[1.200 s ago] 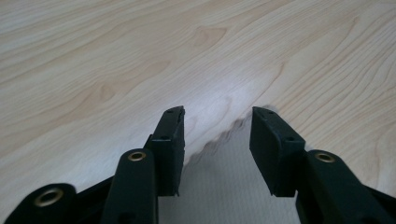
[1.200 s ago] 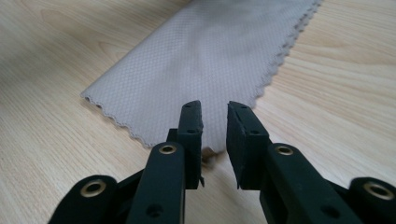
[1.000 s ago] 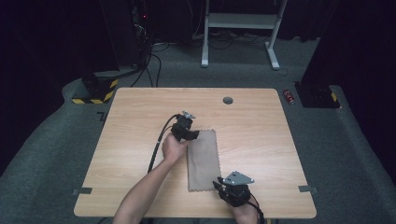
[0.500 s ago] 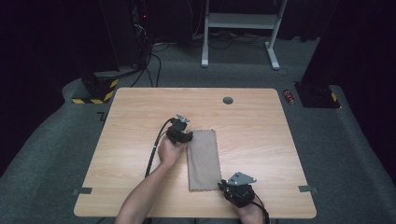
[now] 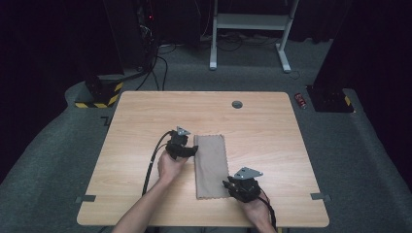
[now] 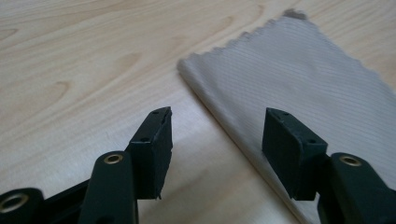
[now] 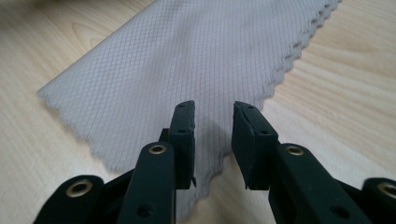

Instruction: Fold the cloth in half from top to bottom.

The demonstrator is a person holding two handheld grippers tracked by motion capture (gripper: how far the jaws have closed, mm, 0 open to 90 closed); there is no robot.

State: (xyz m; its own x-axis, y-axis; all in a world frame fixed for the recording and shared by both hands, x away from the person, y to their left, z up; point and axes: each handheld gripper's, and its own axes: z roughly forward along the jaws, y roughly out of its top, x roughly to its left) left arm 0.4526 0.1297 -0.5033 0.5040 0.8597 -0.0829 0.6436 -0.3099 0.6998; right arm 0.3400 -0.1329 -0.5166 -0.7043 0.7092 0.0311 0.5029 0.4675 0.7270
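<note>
Looks like lab or recording studio, not home. Dark room, black surroundings, light falling mainly on pale wooden counter (image 5: 145,116) in middle. Grey carpet (image 5: 58,160) underfoot. Black equipment rack (image 5: 145,29) at back with small red indicator light, bundle of cables (image 5: 158,73) trailing from it across floor. Yellow-and-black hazard-striped base (image 5: 97,94) near counter's far left corner. White metal frame legs (image 5: 252,29) of another stand behind. Tape marks (image 5: 86,198) on carpet at counter's near corners. Round cable grommet (image 5: 237,104) set in counter top.
</note>
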